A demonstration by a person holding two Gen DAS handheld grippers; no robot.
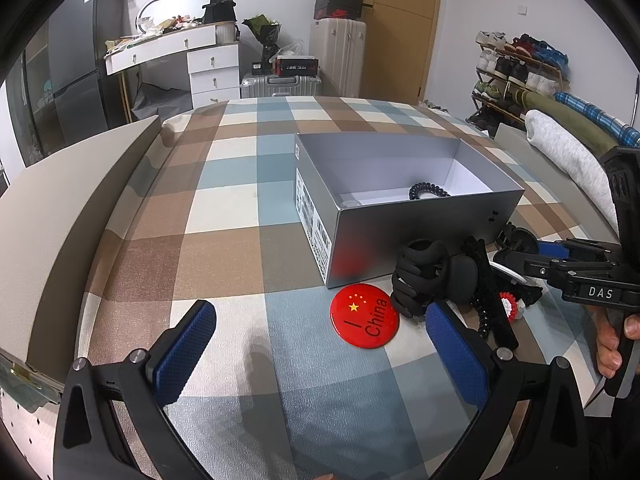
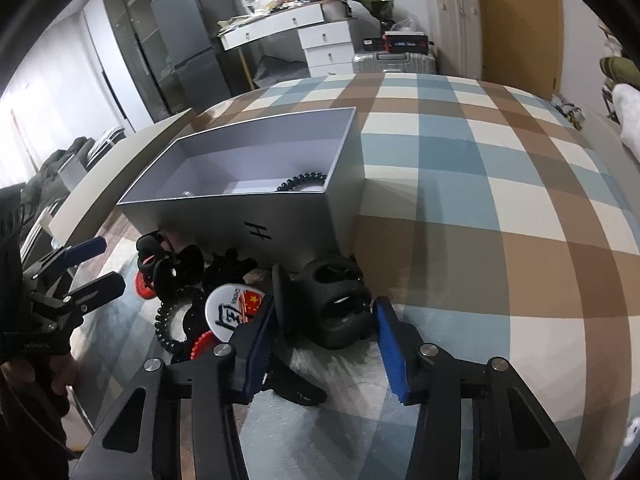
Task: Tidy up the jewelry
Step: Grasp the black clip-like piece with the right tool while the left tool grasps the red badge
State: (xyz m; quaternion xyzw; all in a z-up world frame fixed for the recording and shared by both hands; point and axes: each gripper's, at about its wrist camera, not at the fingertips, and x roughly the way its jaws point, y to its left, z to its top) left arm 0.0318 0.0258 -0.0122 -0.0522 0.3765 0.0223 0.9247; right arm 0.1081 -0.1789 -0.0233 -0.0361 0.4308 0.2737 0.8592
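Note:
A grey open box (image 1: 400, 216) stands on the checked cloth with a black spiral hair tie (image 1: 428, 191) inside. In front of it lies a pile: a red "I China" badge (image 1: 364, 316), a black hair claw (image 1: 432, 276), a beaded black strand (image 1: 484, 320) and a white flag badge (image 2: 236, 308). My left gripper (image 1: 320, 344) is open just before the red badge, with nothing between its pads. My right gripper (image 2: 324, 328) is shut on a second black hair claw (image 2: 340, 304) that rests on the cloth by the box (image 2: 240, 216); both blue pads touch its sides.
A person's hand (image 1: 612, 344) holds the right gripper's handle at the right edge. A beige board (image 1: 60, 208) borders the cloth on the left, rolled fabrics (image 1: 568, 152) on the right. Checked cloth (image 2: 500, 200) stretches to the right of the box.

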